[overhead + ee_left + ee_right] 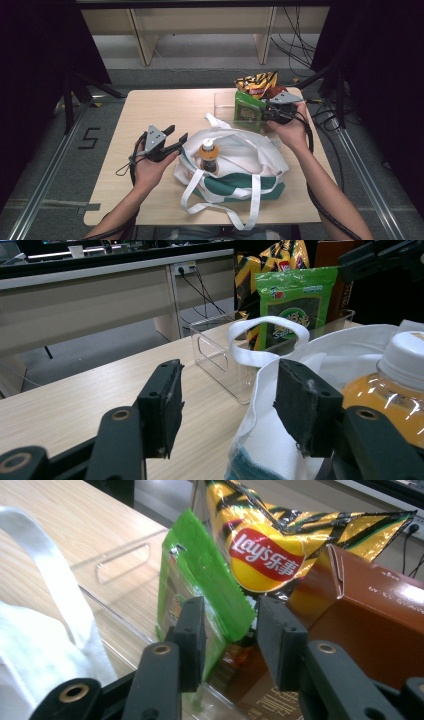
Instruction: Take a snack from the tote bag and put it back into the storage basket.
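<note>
A white and green tote bag (240,160) lies open mid-table with an orange drink bottle (208,155) standing in it. My left gripper (179,136) hovers at the bag's left rim, open, nothing between its pads (225,400); the bottle (395,385) is just right of it. Behind the bag a clear bin (223,102) holds a green snack packet (246,107), a yellow Lay's chip bag (256,81) and a brown box (370,615). My right gripper (267,111) is at the bin's right side, open, jaws astride the green packet's (200,575) top corner with a gap showing beside it (230,640).
The bag's white straps (220,207) trail toward the table's front edge, and one loops up by the bin (260,332). Bare wood spreads left of the bag (150,107). Desks and cables stand beyond the far edge.
</note>
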`<state>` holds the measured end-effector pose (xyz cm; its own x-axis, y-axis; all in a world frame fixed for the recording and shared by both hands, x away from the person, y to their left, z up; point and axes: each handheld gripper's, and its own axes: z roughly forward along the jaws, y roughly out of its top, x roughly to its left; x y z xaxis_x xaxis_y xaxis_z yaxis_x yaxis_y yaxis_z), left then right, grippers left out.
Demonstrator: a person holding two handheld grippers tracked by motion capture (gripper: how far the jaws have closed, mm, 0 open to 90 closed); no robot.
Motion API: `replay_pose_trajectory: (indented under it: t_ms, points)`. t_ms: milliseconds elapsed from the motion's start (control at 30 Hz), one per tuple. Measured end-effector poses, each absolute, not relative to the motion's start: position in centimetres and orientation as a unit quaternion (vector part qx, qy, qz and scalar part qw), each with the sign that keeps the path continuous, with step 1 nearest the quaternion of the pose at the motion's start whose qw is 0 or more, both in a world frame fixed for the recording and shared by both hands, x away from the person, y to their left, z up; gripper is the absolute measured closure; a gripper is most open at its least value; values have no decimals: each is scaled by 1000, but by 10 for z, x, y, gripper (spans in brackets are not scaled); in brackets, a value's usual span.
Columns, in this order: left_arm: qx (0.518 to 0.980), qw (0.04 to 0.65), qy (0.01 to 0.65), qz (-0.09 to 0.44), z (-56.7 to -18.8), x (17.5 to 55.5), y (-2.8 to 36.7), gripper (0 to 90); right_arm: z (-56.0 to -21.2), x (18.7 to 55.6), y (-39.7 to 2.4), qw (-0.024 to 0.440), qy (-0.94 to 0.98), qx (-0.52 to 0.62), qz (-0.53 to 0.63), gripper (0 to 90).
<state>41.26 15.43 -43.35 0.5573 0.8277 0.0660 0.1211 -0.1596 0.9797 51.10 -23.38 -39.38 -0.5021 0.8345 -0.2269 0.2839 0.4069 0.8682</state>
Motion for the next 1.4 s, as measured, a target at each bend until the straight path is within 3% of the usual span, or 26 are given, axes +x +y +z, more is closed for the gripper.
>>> replay_pose_trajectory:
  t_ms: [733,1400]
  points:
    - [684,563,345,312,-433,412,155,435,-382,478,-248,312,735,390,459,486]
    - [682,570,339,309,-432,412,154,437,-374,448,-273,314,705,418,480,455]
